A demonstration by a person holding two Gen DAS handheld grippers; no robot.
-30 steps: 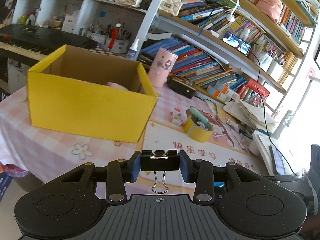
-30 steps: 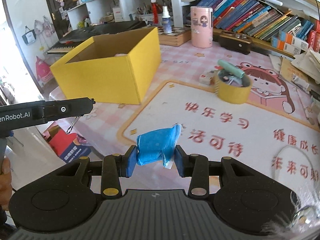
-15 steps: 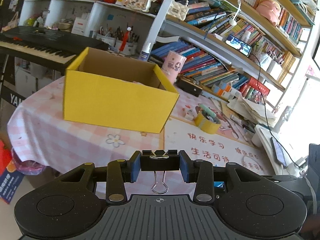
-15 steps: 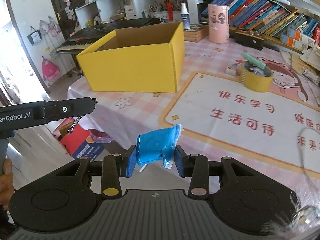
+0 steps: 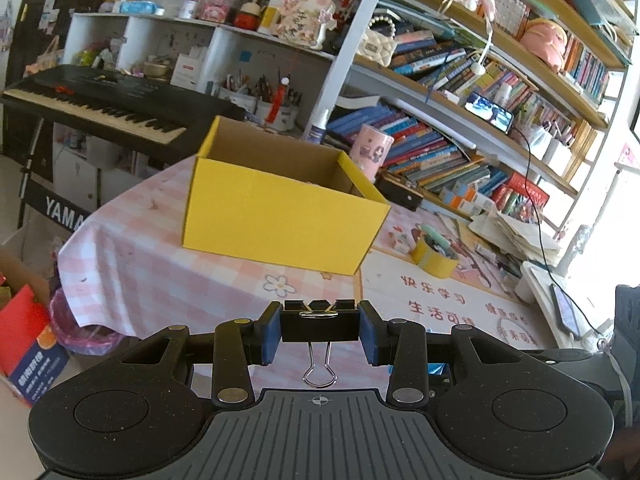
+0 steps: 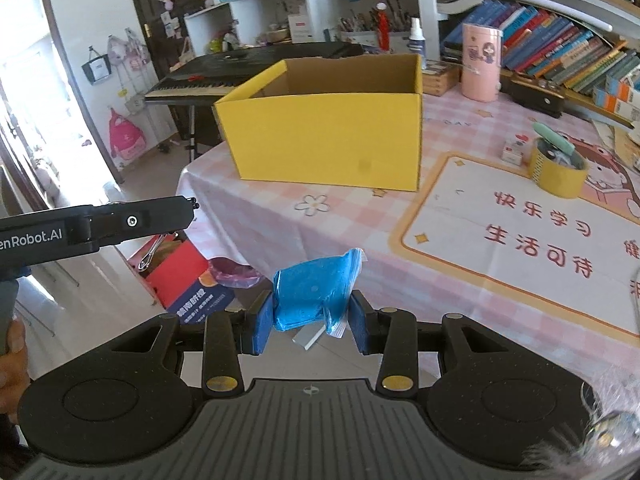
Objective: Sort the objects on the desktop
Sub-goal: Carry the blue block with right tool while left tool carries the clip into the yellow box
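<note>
my left gripper (image 5: 319, 327) is clamped on a black binder clip (image 5: 319, 325), pads pressing the two ends of its body, wire loop hanging below. it is small, stiff and light, and the smooth metal could twist or slip, so i judge the flat body the right place to hold, not the springy wire handles. ahead of it the yellow box (image 5: 280, 216) sits open on the pink checked tablecloth (image 5: 132, 248), well apart from the clip. my right gripper (image 6: 307, 322) is closed around a blue plastic packet (image 6: 314, 294), soft and crinkly, bulging above the pads; it weighs little but squashes, so i think a hold across its middle is safest. farther right on the printed mat (image 6: 520, 248) stands a yellow tape roll (image 6: 558, 172), unsorted.
</note>
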